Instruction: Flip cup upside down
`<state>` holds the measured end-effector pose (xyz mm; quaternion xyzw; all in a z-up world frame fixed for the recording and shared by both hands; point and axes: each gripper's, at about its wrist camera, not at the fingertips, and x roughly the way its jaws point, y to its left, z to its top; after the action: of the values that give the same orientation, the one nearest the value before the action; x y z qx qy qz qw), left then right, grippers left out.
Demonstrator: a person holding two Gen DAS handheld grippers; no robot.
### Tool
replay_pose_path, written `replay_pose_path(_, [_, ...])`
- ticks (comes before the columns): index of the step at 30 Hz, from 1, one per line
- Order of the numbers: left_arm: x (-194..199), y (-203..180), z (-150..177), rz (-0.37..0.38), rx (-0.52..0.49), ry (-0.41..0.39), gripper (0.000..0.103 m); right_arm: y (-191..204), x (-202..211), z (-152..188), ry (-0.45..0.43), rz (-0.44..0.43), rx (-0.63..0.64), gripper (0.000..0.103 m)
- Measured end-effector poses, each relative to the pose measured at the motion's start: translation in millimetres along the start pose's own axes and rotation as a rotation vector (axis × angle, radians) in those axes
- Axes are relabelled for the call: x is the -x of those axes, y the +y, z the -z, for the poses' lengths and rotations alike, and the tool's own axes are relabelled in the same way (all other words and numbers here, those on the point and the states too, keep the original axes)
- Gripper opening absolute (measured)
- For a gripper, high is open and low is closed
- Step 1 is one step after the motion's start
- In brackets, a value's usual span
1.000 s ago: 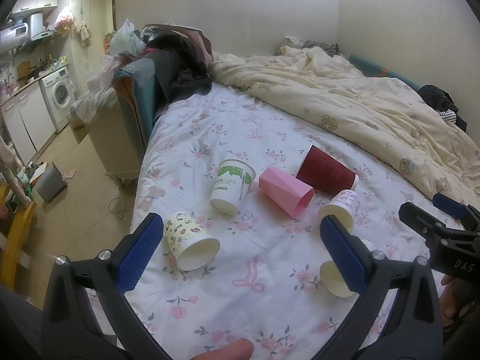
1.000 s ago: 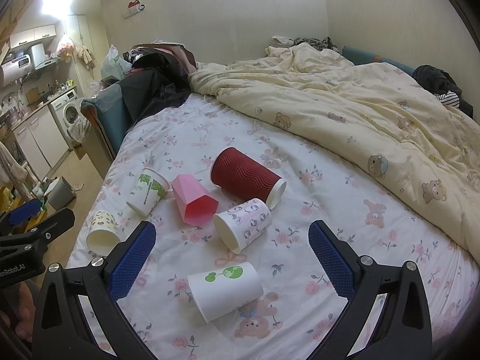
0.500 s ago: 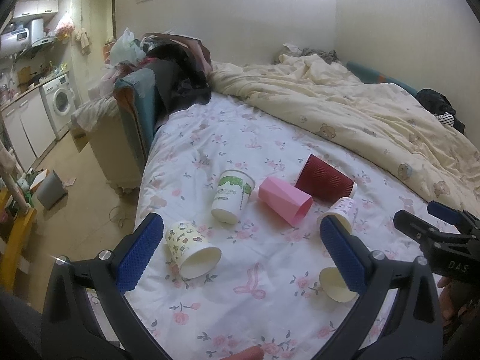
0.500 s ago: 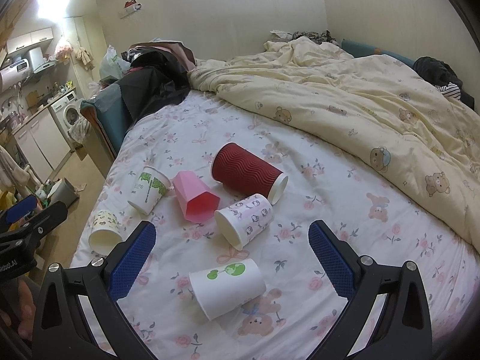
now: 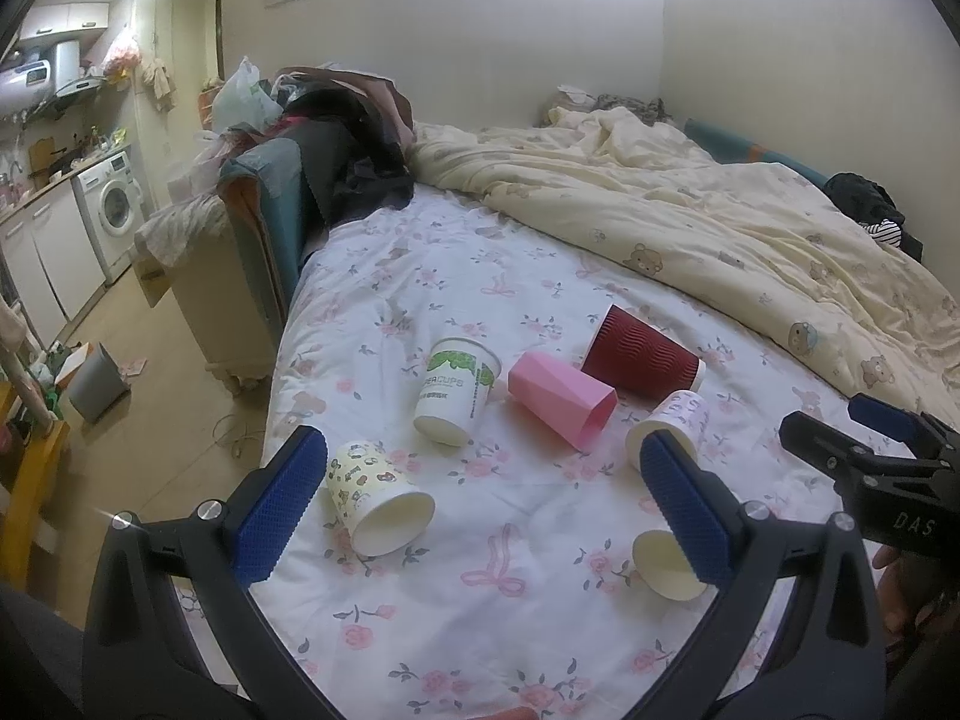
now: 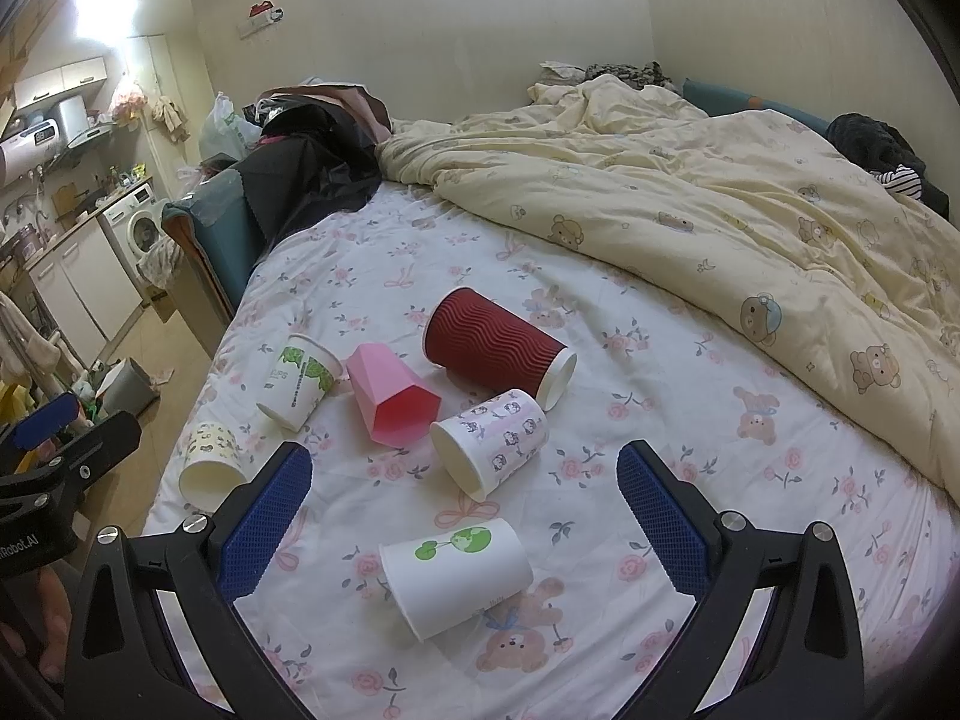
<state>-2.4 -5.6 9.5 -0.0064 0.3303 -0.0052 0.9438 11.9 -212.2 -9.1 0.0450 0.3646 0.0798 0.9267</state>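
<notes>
Several cups lie on their sides on the floral bedsheet (image 5: 528,612). A yellow patterned cup (image 5: 375,501) lies by my left finger. A green-print white cup (image 5: 457,389), a pink faceted cup (image 5: 561,399), a dark red ribbed cup (image 5: 642,354) and a small pink-print cup (image 5: 675,420) lie further out. A white cup with a green leaf (image 6: 457,573) lies between my right fingers. My left gripper (image 5: 480,516) is open and empty above the sheet. My right gripper (image 6: 459,522) is open and empty.
A cream bear-print duvet (image 6: 720,204) covers the right and far side of the bed. Dark clothes (image 5: 348,156) pile on a teal chair at the bed's far left. The bed's left edge drops to the floor, with a grey bin (image 5: 96,384) and a washing machine (image 5: 117,213).
Both grippers have drawn back and up a little, so the cups sit slightly further and lower in view. The cups have not moved. Both jaws stay open.
</notes>
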Motion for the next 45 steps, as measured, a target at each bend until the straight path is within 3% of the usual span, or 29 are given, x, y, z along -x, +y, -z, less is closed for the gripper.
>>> replay_pose_path(17, [-1,-2,1,0.015,0.001,0.018,0.103,-1,-4,1,0.029,-0.016,-0.03,0.103])
replay_pose_path(32, [-14,6,2,0.013,0.032,0.092,0.103,-7,-11,2,0.064,-0.018,-0.054,0.103])
replay_pose_path(35, [-16,8,0,-0.009,0.025,0.099,0.103,-19,-17,2,0.142,-0.038,-0.118,0.103])
replay_pose_path(40, [-26,20,-2,-0.028,0.06,0.146,0.103,-39,-40,5,0.35,-0.092,-0.286,0.099])
replay_pose_path(45, [-38,30,4,-0.05,0.079,0.203,0.103,-54,-60,16,0.469,-0.145,-0.479,0.098])
